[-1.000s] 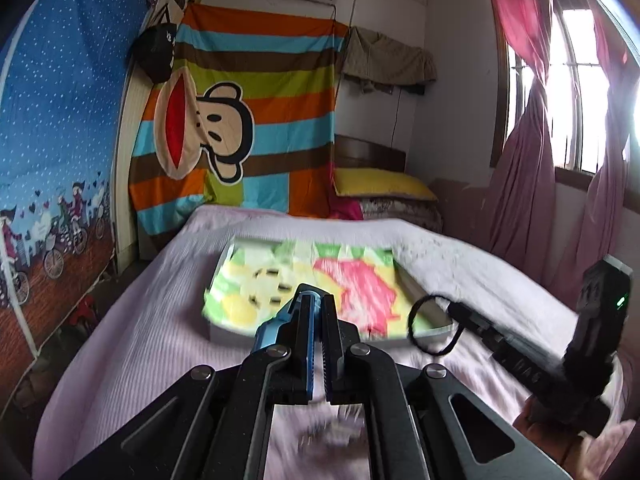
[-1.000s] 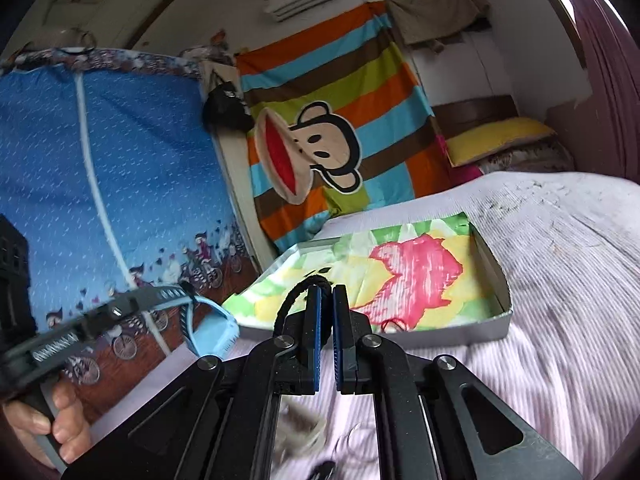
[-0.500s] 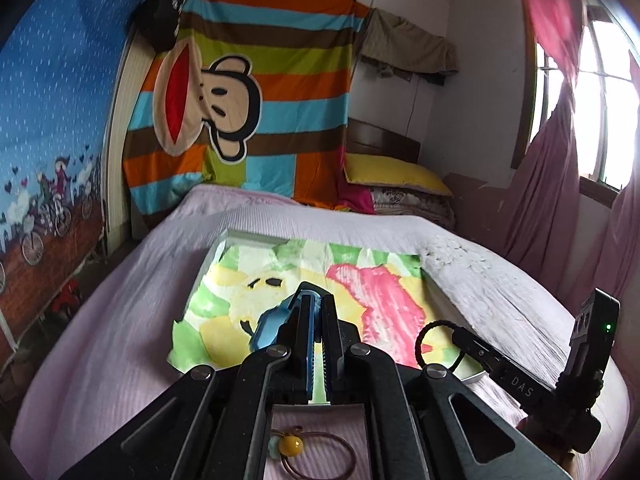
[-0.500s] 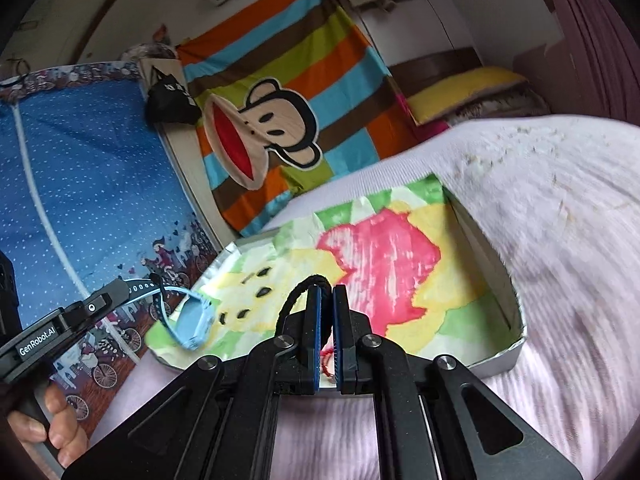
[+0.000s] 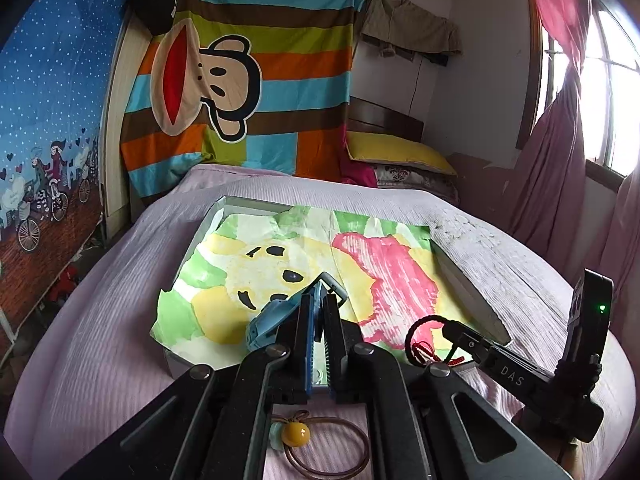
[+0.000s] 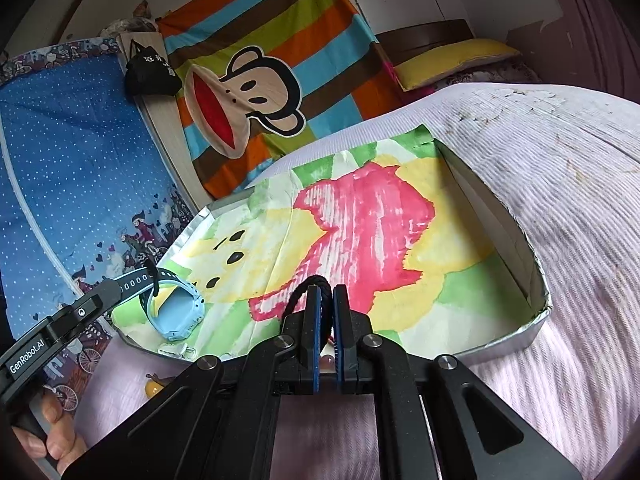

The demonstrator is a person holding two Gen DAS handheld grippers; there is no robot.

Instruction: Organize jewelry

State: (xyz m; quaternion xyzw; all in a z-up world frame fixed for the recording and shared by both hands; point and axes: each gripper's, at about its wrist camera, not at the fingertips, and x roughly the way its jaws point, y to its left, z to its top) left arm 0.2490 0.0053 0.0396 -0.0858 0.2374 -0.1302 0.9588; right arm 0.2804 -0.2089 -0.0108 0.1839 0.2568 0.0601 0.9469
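Left wrist view: left gripper (image 5: 318, 312) clamped on a light blue watch (image 5: 276, 318), strap pinched between the blue pads, watch body hanging off to the left of the fingers. Held over the near-left part of a shallow tray (image 5: 472, 300) lined with a painted paper in yellow, green and pink. Tray resting on a bed (image 5: 104, 320) under a pale pink ribbed cover, long side running toward the headboard. Right gripper (image 5: 444, 326) reaching in from the right edge, pinched on a black cord bracelet (image 5: 420, 328) with red threads dangling below, over the tray's near-right corner. On the cover just in front of the tray's near edge, seen between the left gripper's arms: a brown hair tie (image 5: 340, 452) with an amber bead (image 5: 295, 435).

Right wrist view: right gripper (image 6: 326, 300) closed on the black cord bracelet (image 6: 308, 286), loop arching up over the left finger's tip, above the tray's near edge about midway along it. Left gripper (image 6: 154, 280) entering from the left edge, gripping the watch (image 6: 176, 316) by its strap, watch body hanging low over the tray's (image 6: 536, 312) near-left corner; cannot tell whether it touches the paper. A hand (image 6: 52, 432) wrapped around the left gripper's handle at the lower left corner. Amber bead (image 6: 153, 389) partly visible on the cover, just outside the tray's near-left corner.
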